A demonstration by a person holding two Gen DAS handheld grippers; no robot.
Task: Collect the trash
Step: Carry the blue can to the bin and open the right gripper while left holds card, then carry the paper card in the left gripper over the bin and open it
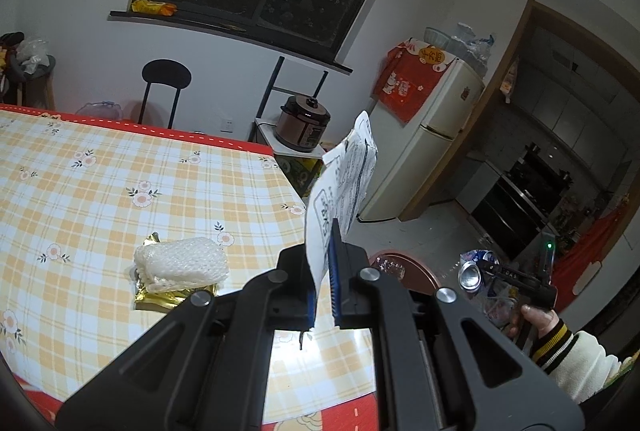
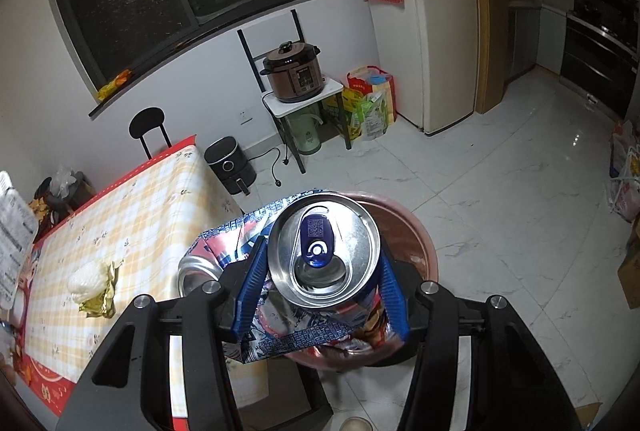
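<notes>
My left gripper point(image 1: 324, 271) is shut on a white printed paper wrapper point(image 1: 344, 183), which stands up above the table's right edge. My right gripper point(image 2: 320, 283) is shut on an open drink can point(image 2: 324, 251), held over a reddish-brown basin point(image 2: 416, 243) on the floor. The can and right gripper also show in the left wrist view point(image 1: 474, 273), over the basin point(image 1: 416, 271). A white bubble-wrap wad point(image 1: 182, 261) lies on a gold foil wrapper point(image 1: 168, 297) on the checked tablecloth point(image 1: 120, 191); both show in the right wrist view point(image 2: 86, 281).
A second can point(image 2: 196, 269) and a printed wrapper point(image 2: 240, 227) sit beside the held can. Beyond the table are a black chair point(image 1: 166, 79), a pressure cooker on a stand point(image 1: 306, 123), a black appliance on the floor point(image 2: 230, 163), bags point(image 2: 370, 99) and a fridge point(image 1: 436, 135).
</notes>
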